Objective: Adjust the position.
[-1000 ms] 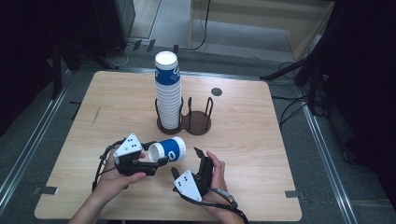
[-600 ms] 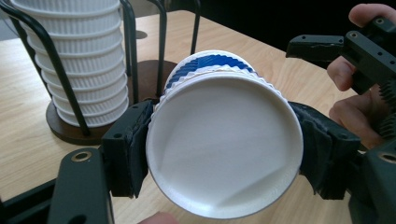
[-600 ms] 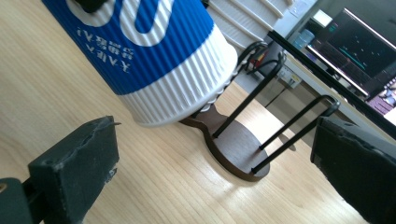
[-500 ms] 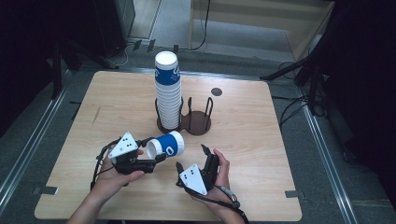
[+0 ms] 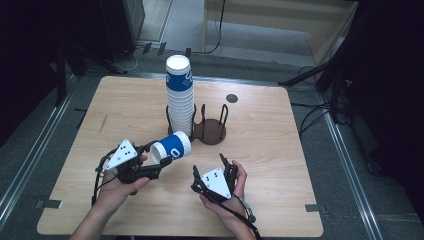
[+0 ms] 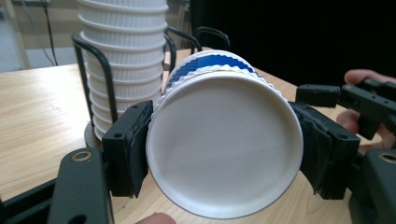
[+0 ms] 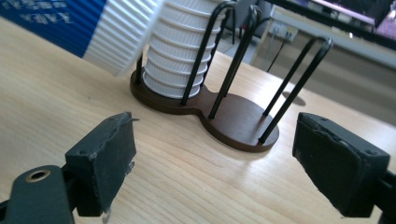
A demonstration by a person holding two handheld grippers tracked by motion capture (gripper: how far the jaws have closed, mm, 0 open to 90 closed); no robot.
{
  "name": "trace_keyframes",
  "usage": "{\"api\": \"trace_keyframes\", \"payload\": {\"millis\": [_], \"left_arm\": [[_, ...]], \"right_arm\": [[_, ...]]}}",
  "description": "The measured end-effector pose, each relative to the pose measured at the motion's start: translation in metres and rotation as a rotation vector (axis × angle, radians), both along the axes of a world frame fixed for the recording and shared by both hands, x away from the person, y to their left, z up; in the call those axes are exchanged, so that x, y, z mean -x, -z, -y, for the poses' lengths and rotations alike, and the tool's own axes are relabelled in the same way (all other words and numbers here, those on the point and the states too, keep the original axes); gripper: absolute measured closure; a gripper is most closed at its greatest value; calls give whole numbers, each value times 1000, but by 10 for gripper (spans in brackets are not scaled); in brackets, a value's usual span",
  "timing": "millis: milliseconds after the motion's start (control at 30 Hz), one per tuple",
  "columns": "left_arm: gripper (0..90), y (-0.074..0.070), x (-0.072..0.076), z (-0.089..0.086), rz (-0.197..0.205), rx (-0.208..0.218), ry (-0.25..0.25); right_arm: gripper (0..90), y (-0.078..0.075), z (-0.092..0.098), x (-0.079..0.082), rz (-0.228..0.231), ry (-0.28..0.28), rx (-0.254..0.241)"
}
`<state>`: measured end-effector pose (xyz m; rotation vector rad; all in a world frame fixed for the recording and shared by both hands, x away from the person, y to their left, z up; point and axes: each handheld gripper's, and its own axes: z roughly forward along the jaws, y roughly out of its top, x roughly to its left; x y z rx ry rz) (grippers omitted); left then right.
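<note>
wooden tabletop [image 5: 280, 150], lit, dark surroundings. landmark: brown two-bay cup holder [image 5: 210, 131] with black wire uprights, near the middle of the tabletop.

cup stack [image 5: 180, 92]: tall column of white ribbed cups, topmost one with a blue band, standing upright in the holder's left bay. right bay holds no cups.

left claw [image 5: 159, 162]: in front of the holder and to its left, held by the person's left hand [image 5: 117, 187]. jaws clamped on a single blue-and-white paper cup [image 5: 171, 146], one pad on each side of its ribbed wall near the base. cup lies on its side, tilted, lifted off the tabletop, white bottom facing back toward the claw's camera, mouth end pointing toward the holder. in the left gripper view the cup's round base [image 6: 224, 144] sits between the two pads, the stack just behind it at upper left.

right claw [image 5: 211, 170]: in front of the holder, slightly to its right, in the right hand [image 5: 230, 192], resting low over the tabletop. jaws spread wide, nothing between them. in the right gripper view the holder's empty bay [image 7: 243, 122] lies ahead between the pads, the held cup overhead at upper left.

small dark round spot [image 5: 231, 98] on the tabletop behind the holder, to its right.
</note>
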<state>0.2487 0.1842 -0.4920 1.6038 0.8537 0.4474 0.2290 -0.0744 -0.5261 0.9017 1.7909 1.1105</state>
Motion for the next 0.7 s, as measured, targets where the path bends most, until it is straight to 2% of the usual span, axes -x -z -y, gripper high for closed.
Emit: {"api": "trace_keyframes", "payload": {"millis": [33, 100, 200, 233, 367, 433, 567, 600, 633, 700], "left_arm": [[281, 0, 0, -2, 7, 7, -7], [280, 0, -1, -5, 22, 16, -17], [281, 0, -1, -8, 47, 34, -24], [281, 0, -1, -9, 54, 34, -27], [281, 0, -1, -10, 74, 47, -32], [281, 0, -1, -10, 81, 49, -35], [281, -1, 0, -12, 107, 56, -48], [281, -1, 0, -12, 107, 56, -48], [281, -1, 0, -12, 111, 58, -50], [281, -1, 0, -13, 113, 67, -51]], "right_arm": [[136, -1, -1, -1, -7, 17, -30], [138, -2, -1, -2, -8, 21, -44], [157, -8, 0, -5, -32, 50, -129], [161, -9, 1, -5, -35, 55, -143], [175, -16, -3, -6, -51, 23, -237], [164, -20, -5, -6, -94, 19, -304], [142, -25, -11, -5, -142, 13, -409], [142, -25, -11, -5, -142, 13, -409], [142, -26, -12, -5, -150, 7, -430], [141, -27, -14, -5, -182, -3, -456]]}}
